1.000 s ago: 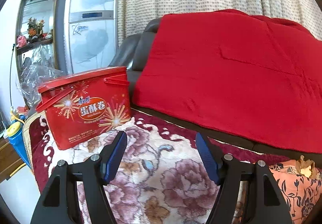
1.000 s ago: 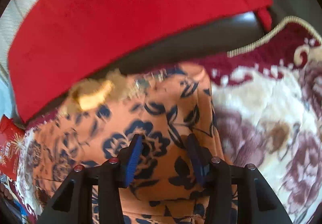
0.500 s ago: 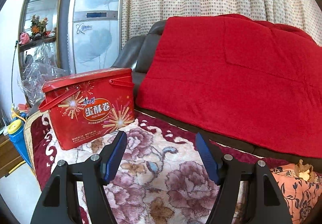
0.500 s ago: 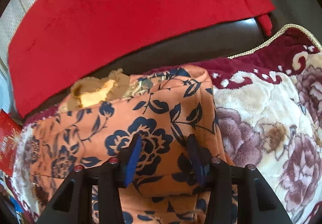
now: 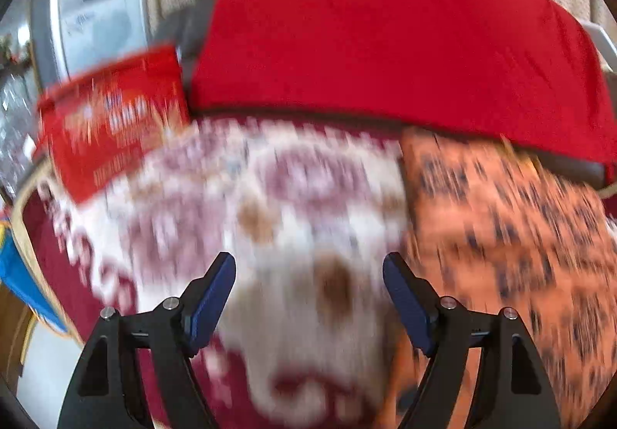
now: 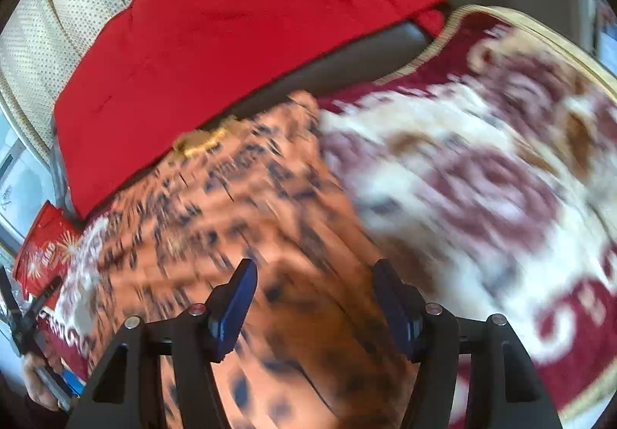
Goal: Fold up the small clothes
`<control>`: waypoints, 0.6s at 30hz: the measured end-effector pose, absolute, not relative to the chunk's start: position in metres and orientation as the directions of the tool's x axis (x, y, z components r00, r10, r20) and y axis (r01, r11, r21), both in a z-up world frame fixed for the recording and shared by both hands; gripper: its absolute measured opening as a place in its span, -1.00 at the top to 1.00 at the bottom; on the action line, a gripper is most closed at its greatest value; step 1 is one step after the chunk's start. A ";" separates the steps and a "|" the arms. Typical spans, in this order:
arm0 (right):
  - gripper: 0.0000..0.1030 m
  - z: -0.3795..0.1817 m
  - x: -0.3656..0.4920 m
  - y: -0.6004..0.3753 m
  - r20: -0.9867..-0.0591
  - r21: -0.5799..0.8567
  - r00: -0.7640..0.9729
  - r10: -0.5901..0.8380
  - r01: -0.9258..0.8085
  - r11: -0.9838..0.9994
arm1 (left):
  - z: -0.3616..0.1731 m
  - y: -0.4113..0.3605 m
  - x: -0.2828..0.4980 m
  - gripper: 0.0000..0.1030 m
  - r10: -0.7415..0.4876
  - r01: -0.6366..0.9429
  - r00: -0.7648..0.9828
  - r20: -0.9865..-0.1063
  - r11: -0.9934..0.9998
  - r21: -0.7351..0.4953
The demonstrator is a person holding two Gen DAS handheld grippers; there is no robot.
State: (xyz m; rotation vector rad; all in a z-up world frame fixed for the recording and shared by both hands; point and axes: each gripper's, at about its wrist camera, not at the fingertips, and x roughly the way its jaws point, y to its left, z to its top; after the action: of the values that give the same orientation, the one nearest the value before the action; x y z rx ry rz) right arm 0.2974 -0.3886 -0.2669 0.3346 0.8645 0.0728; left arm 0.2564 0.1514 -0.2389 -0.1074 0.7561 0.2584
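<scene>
Sitting shut on the floral blanket [image 5: 300,221]: red box [image 5: 112,120].

1. The garment [image 6: 246,236] lies on the sofa blanket [image 6: 482,174].
2. A throw [image 5: 385,43] hangs over the sofa back behind both.
3. In the left wrist view a box [image 5: 112,120] stands on the blanket, well left of the garment.

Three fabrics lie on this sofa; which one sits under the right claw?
The orange garment with dark flowers, not the plain red blanket on the backrest or the maroon-and-cream floral cover.
</scene>
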 end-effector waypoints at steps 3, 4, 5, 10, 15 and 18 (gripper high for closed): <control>-0.29 -0.270 0.261 -0.410 -0.757 0.320 0.622 0.198 0.089 0.943 | -0.256 0.142 0.215 -0.54 0.148 -0.227 0.657 -0.740 0.974 -0.008; -0.30 -0.272 0.249 -0.415 -0.765 0.329 0.610 0.208 0.091 0.940 | -0.260 0.140 0.205 -0.54 0.139 -0.219 0.647 -0.750 0.976 -0.008; -0.30 -0.275 0.235 -0.421 -0.774 0.341 0.592 0.225 0.092 0.935 | -0.265 0.138 0.190 -0.54 0.125 -0.209 0.631 -0.766 0.978 -0.013; -0.30 -0.299 0.195 -0.425 -0.800 0.400 0.523 0.294 0.100 0.911 | -0.286 0.134 0.146 -0.54 0.094 -0.192 0.584 -0.806 0.981 -0.025; -0.30 -0.313 0.190 -0.404 -0.827 0.386 0.485 0.286 0.118 0.915 | -0.296 0.138 0.130 -0.04 0.012 -0.161 0.561 -0.828 0.982 -0.095; -0.30 -0.320 0.196 -0.382 -0.882 0.251 0.443 0.158 0.160 0.955 | -0.297 0.142 0.128 -0.05 -0.016 -0.176 0.554 -0.832 0.975 -0.135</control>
State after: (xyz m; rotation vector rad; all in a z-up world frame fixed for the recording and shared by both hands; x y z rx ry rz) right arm 0.1960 -0.3818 -0.3204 0.3191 1.1171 -0.0016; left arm 0.1283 0.1417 -0.2975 -0.2123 0.9810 0.0953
